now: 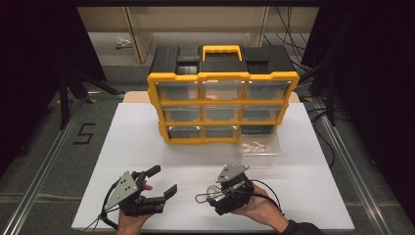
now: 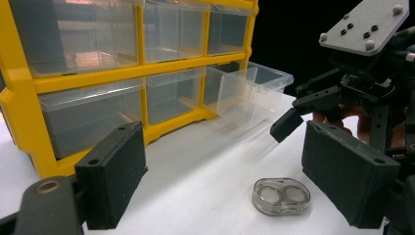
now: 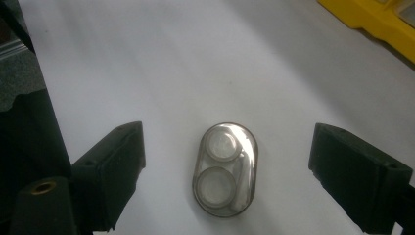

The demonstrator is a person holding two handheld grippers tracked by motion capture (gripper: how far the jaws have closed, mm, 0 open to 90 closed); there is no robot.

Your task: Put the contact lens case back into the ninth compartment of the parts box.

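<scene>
A small clear oval case (image 3: 225, 169) with two round wells lies flat on the white table (image 1: 147, 142). My right gripper (image 3: 226, 172) points down over it and is open. Its pads (image 3: 112, 171) stand well apart on either side of the case and touch nothing. In the high view this gripper (image 1: 213, 192) is at the front centre, over the case (image 1: 210, 190). My left gripper (image 1: 164, 180) rests open at the front left with nothing between its pads (image 2: 117, 176). From the left gripper view, the case (image 2: 281, 197) lies under the right gripper (image 2: 293, 117).
A yellow and black organizer (image 1: 222, 103) with clear drawers stands at the back of the table. One clear drawer (image 1: 259, 147) has been taken out and sits on the table at the organizer's right front, holding small pale items. Metal rails run along both table sides.
</scene>
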